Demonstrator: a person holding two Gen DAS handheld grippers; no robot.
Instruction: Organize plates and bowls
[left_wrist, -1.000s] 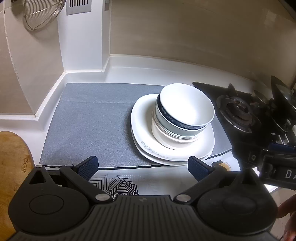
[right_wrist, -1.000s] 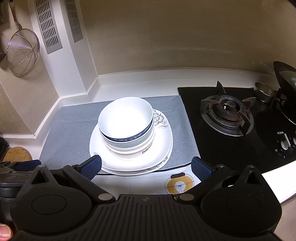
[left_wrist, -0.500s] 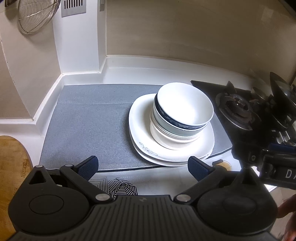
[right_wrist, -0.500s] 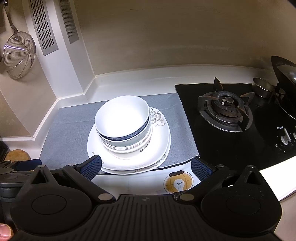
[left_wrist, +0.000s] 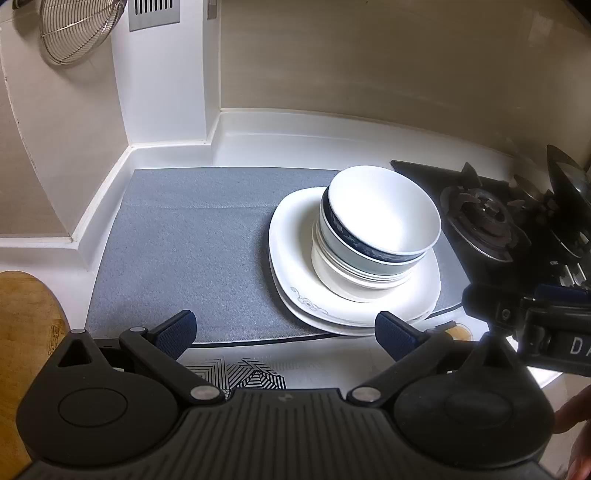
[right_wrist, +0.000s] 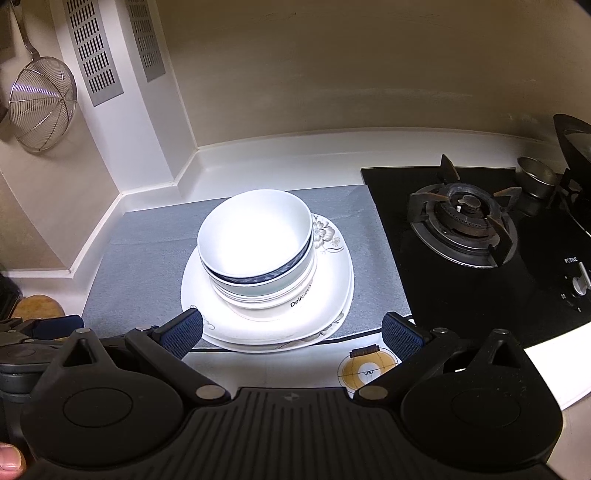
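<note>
A stack of white bowls (left_wrist: 380, 221) (right_wrist: 255, 236), one with a dark blue band, sits nested on stacked white plates (left_wrist: 295, 258) (right_wrist: 332, 266) on a grey mat (left_wrist: 184, 240) (right_wrist: 147, 236). My left gripper (left_wrist: 284, 332) is open and empty, hovering near the counter's front edge, with the stack ahead and to its right. My right gripper (right_wrist: 291, 332) is open and empty too, just in front of the stack. The right gripper's body (left_wrist: 535, 321) shows at the right edge of the left wrist view.
A black gas hob (right_wrist: 465, 218) with burner grates lies right of the mat, with a small metal cup (right_wrist: 535, 177) and a dark pan (right_wrist: 572, 144) behind. A wire strainer (right_wrist: 40, 107) hangs on the left wall. A wooden board (left_wrist: 22, 332) lies at far left.
Both grippers have shifted slightly, so the stack sits a little differently in each view. Nothing was grasped or moved; both stay open.
</note>
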